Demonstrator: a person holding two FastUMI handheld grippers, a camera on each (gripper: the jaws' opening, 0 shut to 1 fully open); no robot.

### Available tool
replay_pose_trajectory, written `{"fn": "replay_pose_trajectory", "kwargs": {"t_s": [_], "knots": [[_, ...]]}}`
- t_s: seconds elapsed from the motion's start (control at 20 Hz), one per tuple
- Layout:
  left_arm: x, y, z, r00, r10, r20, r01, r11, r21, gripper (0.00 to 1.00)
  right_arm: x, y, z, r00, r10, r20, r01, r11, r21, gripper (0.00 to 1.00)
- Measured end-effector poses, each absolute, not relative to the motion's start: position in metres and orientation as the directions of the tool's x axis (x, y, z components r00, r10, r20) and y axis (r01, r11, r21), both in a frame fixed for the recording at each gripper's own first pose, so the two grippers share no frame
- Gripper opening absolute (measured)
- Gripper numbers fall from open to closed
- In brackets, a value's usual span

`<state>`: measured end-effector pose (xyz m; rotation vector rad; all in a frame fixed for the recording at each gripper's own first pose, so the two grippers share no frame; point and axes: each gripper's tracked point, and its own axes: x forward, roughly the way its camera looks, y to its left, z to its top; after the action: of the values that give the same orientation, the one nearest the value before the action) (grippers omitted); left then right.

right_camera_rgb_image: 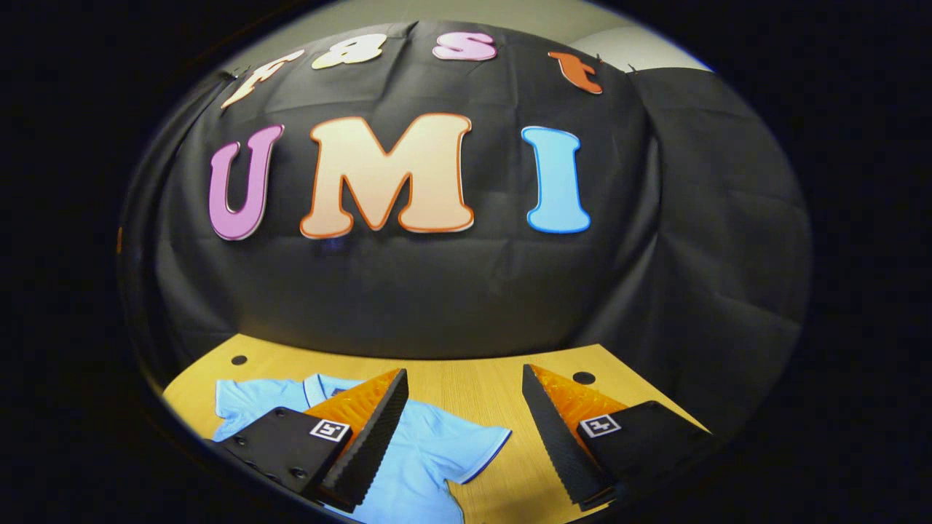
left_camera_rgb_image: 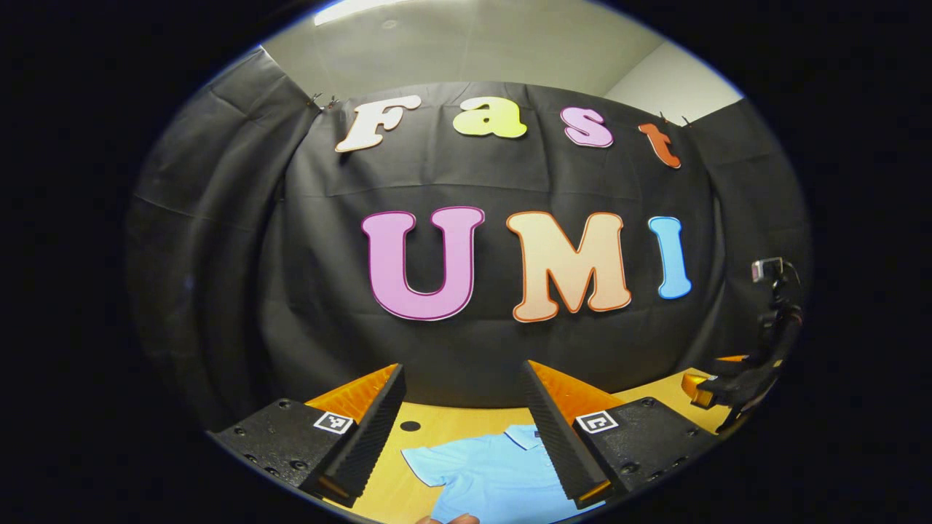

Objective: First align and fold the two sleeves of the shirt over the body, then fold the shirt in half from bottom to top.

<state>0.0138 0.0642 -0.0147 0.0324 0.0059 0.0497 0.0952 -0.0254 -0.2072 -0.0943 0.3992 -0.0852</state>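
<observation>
The shirt [right_camera_rgb_image: 429, 458] lies flat on the table [right_camera_rgb_image: 473, 378], and both grippers hang above it with nothing in them. In the left gripper view, the left gripper [left_camera_rgb_image: 466, 429] has its jaws spread wide, and the gap between them frames the collar [left_camera_rgb_image: 526, 435] and one short sleeve [left_camera_rgb_image: 426, 466]. That placement looks deliberate: held high and wide, the tool can drop on a sleeve edge without dragging the cloth. In the right gripper view, the right gripper [right_camera_rgb_image: 466, 437] is likewise spread wide and empty. Its left finger [right_camera_rgb_image: 368, 437] crosses over the shirt's body, while its right finger [right_camera_rgb_image: 557, 440] stands over bare wood, so the other sleeve [right_camera_rgb_image: 473, 447], with its darker trim, sits between them. I judge that each tool is lined up with the sleeve on its own side.

Outward from the tools, the shirt is spread with the collar toward the far wall and both sleeves lying out to the sides, not yet folded over the body. That layout suits the task order: sleeves go in first, then the hem comes up toward the collar. At the near edge of the left gripper view a fingertip [left_camera_rgb_image: 459, 519] shows, just touching the shirt's lower part. At the far right of that view, the other handheld rig [left_camera_rgb_image: 750, 378] hovers above the table edge. Small dark holes [right_camera_rgb_image: 584, 378] dot the tabletop near the cloth wall.
</observation>
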Motion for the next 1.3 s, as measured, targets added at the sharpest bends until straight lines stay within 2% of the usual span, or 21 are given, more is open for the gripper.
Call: {"fn": "replay_pose_trajectory", "kwargs": {"t_s": [0.45, 0.7, 0.85, 1.05, 1.1, 1.3], "knots": [[0.023, 0.107, -0.028, 0.992, 0.119, -0.035, -0.117, 0.991, 0.062, 0.95, 0.111, -0.053, -0.341, 0.77, -0.194, -0.607, 0.086, 0.976, -0.202, 1.0], [0.026, 0.122, -0.033, 0.989, 0.143, -0.045, -0.139, 0.987, 0.086, 0.94, 0.096, -0.07, -0.408, 0.632, -0.222, -0.743, 0.106, 0.974, -0.201, 0.99], [0.029, 0.129, -0.04, 0.986, 0.157, -0.062, -0.15, 0.984, 0.094, 0.94, 0.085, -0.065, -0.429, 0.563, -0.192, -0.804, 0.121, 0.981, -0.149, 1.0], [0.033, 0.131, -0.048, 0.983, 0.163, -0.084, -0.155, 0.984, 0.089, 0.95, 0.09, -0.058, -0.434, 0.558, -0.141, -0.818, 0.141, 0.987, -0.074, 0.97], [0.034, 0.13, -0.049, 0.983, 0.16, -0.086, -0.153, 0.984, 0.086, 0.95, 0.092, -0.055, -0.434, 0.562, -0.14, -0.815, 0.144, 0.987, -0.07, 0.89], [0.037, 0.127, -0.052, 0.985, 0.15, -0.09, -0.143, 0.986, 0.082, 0.94, 0.094, -0.041, -0.435, 0.565, -0.081, -0.821, 0.137, 0.991, -0.004, 0.16]]}}
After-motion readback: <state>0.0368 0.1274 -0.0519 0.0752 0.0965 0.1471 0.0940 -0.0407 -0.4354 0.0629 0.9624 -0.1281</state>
